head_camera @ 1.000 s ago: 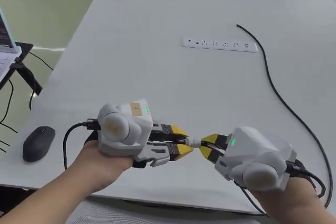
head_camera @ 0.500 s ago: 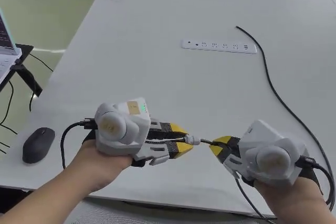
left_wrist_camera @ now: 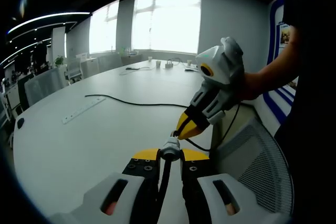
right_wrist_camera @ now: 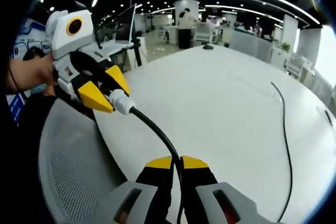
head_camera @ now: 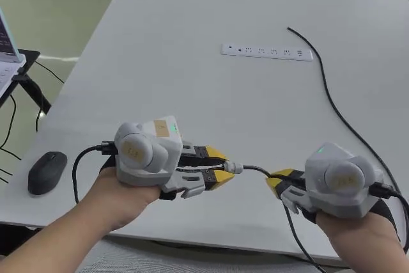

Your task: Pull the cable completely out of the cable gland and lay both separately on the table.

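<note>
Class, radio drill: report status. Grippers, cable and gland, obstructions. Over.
Left gripper shut on cable gland, right gripper shut on cable. Cable not yet out of gland, both above table. Power strip, mouse clear.

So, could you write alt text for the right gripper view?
The right hand-held gripper, jaws shut, pinches a black cable that runs to a white cable gland held by the left hand-held gripper, above a white table.

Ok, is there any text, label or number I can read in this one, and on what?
None is legible.
Tan sticker on the left gripper: too small and blurred to read.
Wall poster: blurred.
Power strip: markings too small.
</note>
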The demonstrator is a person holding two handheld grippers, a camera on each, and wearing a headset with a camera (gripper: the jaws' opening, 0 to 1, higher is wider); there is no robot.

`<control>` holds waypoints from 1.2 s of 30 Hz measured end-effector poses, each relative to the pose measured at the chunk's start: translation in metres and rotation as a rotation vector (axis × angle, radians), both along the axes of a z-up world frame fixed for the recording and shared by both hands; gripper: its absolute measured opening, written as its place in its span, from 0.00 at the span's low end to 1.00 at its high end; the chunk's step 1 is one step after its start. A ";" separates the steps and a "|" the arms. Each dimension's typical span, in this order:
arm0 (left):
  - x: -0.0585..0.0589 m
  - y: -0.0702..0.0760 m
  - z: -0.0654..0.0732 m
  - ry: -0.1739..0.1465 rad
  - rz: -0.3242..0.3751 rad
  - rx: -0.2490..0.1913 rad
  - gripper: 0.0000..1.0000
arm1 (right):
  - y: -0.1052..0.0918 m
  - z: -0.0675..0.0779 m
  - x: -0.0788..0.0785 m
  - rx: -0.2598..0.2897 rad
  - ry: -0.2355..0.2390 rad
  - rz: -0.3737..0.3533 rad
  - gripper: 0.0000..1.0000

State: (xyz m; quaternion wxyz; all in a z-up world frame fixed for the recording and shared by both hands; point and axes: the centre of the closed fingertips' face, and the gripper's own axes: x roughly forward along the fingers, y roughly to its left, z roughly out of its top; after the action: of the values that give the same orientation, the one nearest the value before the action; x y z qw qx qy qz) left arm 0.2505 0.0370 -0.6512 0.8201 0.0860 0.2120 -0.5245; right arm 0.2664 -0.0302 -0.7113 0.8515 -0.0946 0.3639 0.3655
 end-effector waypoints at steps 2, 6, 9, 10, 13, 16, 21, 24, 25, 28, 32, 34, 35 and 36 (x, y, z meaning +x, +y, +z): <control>0.000 0.001 0.000 0.000 -0.001 0.001 0.15 | -0.003 -0.004 0.001 0.002 0.026 -0.025 0.00; 0.000 0.001 0.001 -0.003 -0.002 0.004 0.15 | -0.010 -0.010 0.002 0.010 0.064 -0.071 0.00; 0.000 0.002 0.000 -0.003 -0.003 0.005 0.15 | -0.015 -0.014 0.002 0.014 0.092 -0.105 0.00; 0.000 0.002 0.000 -0.003 -0.002 0.005 0.15 | -0.016 -0.015 0.002 0.016 0.099 -0.111 0.00; 0.000 0.002 -0.001 0.001 -0.003 0.005 0.15 | -0.017 -0.017 0.001 0.030 0.120 -0.130 0.00; 0.001 0.002 -0.001 0.002 -0.003 0.003 0.15 | -0.016 -0.016 0.001 0.020 0.109 -0.123 0.00; 0.002 0.002 0.000 0.002 -0.002 0.003 0.15 | -0.017 -0.015 0.002 0.012 0.082 -0.096 0.00; 0.003 0.004 -0.002 0.005 0.001 0.008 0.15 | -0.016 -0.015 0.002 -0.003 0.061 -0.060 0.00; 0.004 0.005 -0.002 0.003 0.001 0.011 0.15 | -0.015 -0.014 0.002 -0.006 0.051 -0.056 0.00; 0.006 0.009 -0.001 0.008 0.013 0.005 0.15 | -0.012 -0.015 0.002 -0.014 0.049 -0.028 0.01; 0.007 0.012 -0.001 0.009 0.019 0.009 0.15 | -0.007 -0.012 -0.001 -0.030 0.033 0.024 0.02; 0.007 0.012 -0.001 0.011 0.020 0.010 0.15 | -0.005 -0.005 -0.001 -0.029 0.003 0.043 0.08; 0.006 0.012 -0.002 0.013 0.020 0.012 0.15 | -0.003 -0.001 0.000 -0.033 -0.011 0.052 0.10; 0.006 0.012 -0.002 0.014 0.020 0.013 0.15 | -0.002 0.002 0.000 -0.034 -0.020 0.063 0.12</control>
State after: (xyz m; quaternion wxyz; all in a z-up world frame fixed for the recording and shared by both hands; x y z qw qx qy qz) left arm 0.2567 0.0490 -0.6532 0.8232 0.0853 0.2220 -0.5155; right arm 0.2662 -0.0323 -0.7091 0.8413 -0.1243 0.3584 0.3851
